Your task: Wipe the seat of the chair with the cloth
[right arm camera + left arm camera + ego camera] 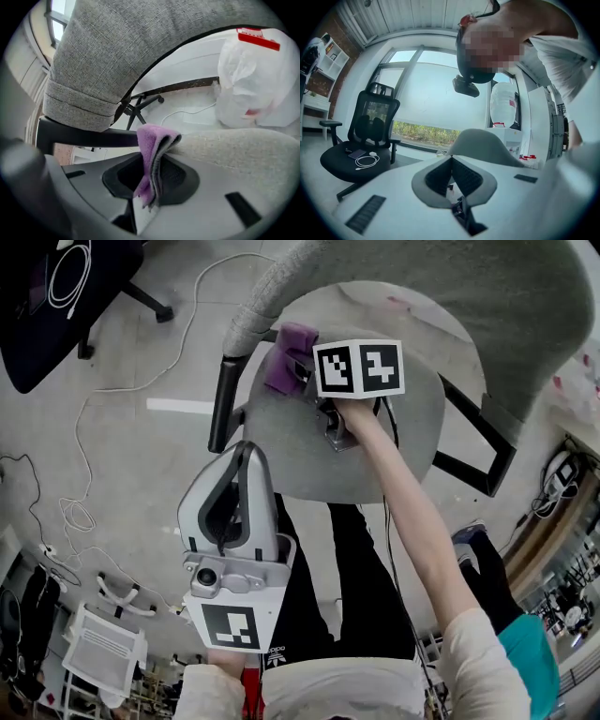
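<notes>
The grey fabric chair has its seat (375, 442) in the middle of the head view, with its curved backrest (450, 287) above. A purple cloth (289, 354) lies folded at the seat's back left edge, with my right gripper (302, 369) shut on it. In the right gripper view the cloth (154, 145) sticks out from between the jaws of the right gripper (152, 180) and rests against the seat (243, 145) under the backrest (108, 56). My left gripper (246, 448) is held off the seat's front left. Its jaws (452, 161) are shut on nothing.
A black armrest (223, 404) runs beside the cloth. A black office chair (56, 296) with a white cable stands at the far left. Loose cables (75, 512) trail over the floor. The person's legs (356, 596) stand at the seat's front. A white bag (255, 79) sits behind the chair.
</notes>
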Demonstrator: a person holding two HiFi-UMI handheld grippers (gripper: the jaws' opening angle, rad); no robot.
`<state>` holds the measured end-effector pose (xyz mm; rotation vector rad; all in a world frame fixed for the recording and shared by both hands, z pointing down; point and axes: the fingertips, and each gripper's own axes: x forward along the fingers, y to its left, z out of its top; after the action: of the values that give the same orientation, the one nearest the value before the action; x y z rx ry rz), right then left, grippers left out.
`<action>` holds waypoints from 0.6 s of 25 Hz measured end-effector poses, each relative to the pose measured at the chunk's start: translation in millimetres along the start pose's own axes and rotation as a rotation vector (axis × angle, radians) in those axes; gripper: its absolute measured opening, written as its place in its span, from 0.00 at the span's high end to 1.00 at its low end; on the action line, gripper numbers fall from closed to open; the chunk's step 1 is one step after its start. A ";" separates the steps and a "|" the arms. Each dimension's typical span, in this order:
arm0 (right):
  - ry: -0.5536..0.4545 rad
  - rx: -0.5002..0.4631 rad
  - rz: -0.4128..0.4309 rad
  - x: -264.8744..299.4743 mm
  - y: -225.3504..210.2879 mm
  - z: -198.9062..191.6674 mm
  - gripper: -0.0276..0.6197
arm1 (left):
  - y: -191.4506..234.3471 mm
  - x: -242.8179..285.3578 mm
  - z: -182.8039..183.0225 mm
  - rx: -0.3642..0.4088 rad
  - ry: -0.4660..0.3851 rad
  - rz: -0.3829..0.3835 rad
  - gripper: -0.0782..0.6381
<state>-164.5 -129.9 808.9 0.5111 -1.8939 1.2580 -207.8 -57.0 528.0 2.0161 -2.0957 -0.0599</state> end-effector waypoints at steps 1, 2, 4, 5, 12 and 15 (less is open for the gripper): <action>-0.002 0.003 -0.003 -1.5 -3.1 -0.7 0.82 | -2.1 1.3 -1.2 0.002 0.005 -0.007 0.87; -0.004 0.004 -0.009 -3.7 -6.9 -1.5 0.82 | -4.7 2.7 -2.0 0.004 0.009 -0.013 0.87; -0.006 -0.002 -0.026 -10.8 -17.1 -3.1 0.82 | -11.0 6.2 -2.1 0.010 0.011 -0.024 0.87; -0.007 -0.008 -0.038 -15.5 -23.7 -3.6 0.82 | -14.3 8.0 -1.7 0.012 0.009 -0.028 0.87; -0.007 -0.052 -0.195 -70.2 -90.1 -14.8 0.82 | -38.8 21.1 5.7 0.015 -0.009 -0.068 0.87; -0.006 -0.039 -0.249 -96.4 -121.6 -23.3 0.82 | -48.9 25.3 7.9 0.015 -0.009 -0.084 0.87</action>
<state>-12.7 -169.5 808.2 0.7071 -1.7923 1.0559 -162.0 -85.6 514.5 2.1165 -2.0215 -0.0672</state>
